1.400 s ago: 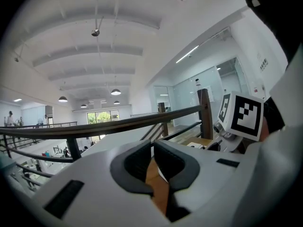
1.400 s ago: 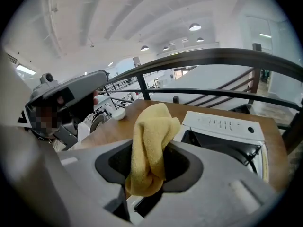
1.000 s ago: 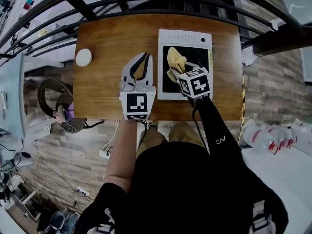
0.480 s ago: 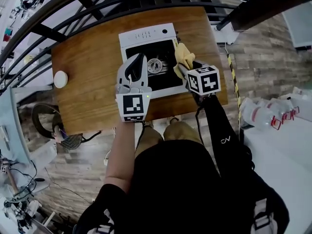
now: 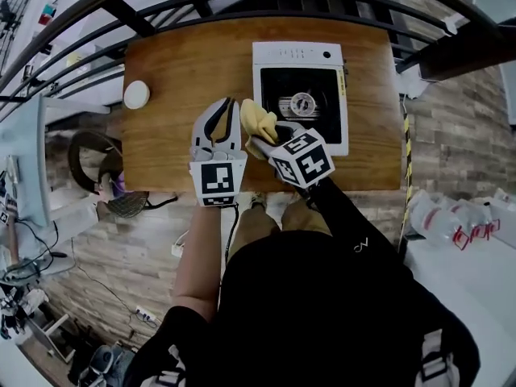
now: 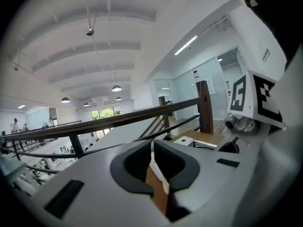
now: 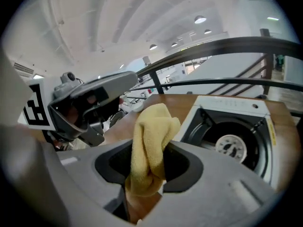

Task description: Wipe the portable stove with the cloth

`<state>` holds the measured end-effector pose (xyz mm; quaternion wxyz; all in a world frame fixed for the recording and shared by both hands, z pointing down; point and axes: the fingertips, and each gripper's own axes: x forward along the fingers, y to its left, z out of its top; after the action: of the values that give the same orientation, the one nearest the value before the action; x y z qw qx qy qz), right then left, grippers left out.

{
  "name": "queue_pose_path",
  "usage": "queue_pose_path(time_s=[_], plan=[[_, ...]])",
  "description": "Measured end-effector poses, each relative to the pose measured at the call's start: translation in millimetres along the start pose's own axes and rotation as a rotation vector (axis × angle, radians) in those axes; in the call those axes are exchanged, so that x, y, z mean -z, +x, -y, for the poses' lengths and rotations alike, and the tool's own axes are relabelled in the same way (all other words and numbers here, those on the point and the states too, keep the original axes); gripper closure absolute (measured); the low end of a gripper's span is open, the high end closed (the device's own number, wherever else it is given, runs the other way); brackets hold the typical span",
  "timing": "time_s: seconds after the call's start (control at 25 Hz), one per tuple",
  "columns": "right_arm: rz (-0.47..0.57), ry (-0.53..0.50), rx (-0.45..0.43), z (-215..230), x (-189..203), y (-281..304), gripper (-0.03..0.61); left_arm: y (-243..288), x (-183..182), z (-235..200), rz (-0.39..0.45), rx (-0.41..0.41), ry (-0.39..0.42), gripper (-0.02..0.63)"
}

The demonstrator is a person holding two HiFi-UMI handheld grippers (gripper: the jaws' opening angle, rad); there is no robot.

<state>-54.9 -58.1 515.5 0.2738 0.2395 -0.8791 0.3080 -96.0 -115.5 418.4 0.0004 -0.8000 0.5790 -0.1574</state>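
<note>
Head view: right gripper (image 5: 272, 138) pinches the cloth (image 5: 256, 118) just left of the stove (image 5: 300, 53), left gripper (image 5: 223, 107) shut and empty, so wiping looks unfinished.

No legible text anywhere, print on portable stove (image 5: 298, 53) too small to read, sleeve (image 5: 351, 230) logo indistinct

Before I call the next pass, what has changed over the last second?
The right gripper carried the yellow cloth leftward off the stove, to over the table beside the left gripper. It stays clamped on the cloth. The left gripper remains empty over the table, and the stove has not moved.
</note>
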Motion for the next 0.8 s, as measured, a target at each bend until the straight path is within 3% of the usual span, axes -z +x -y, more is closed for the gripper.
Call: queue_pose_path(time_s=[0.2,0.36,0.52,0.72,0.8], plan=[[-0.08,-0.052,-0.019,-15,31,22,0.423,-10,6,-9,-0.008,-0.015,0.005,0.591],[-0.072,-0.009,-0.001,5,48,0,0.423,4,2,15,-0.003,0.051,0.003,0.591],[-0.074,0.009,0.123,43,65,-37,0.423,28,-7,59,0.018,0.165,-0.01,0.591],[-0.047,0.139,0.276,104,101,-100,0.423,61,-23,126,0.046,0.297,0.024,0.591],[-0.039,0.191,0.286,115,114,-114,0.423,69,-29,150,0.06,0.344,0.033,0.591]])
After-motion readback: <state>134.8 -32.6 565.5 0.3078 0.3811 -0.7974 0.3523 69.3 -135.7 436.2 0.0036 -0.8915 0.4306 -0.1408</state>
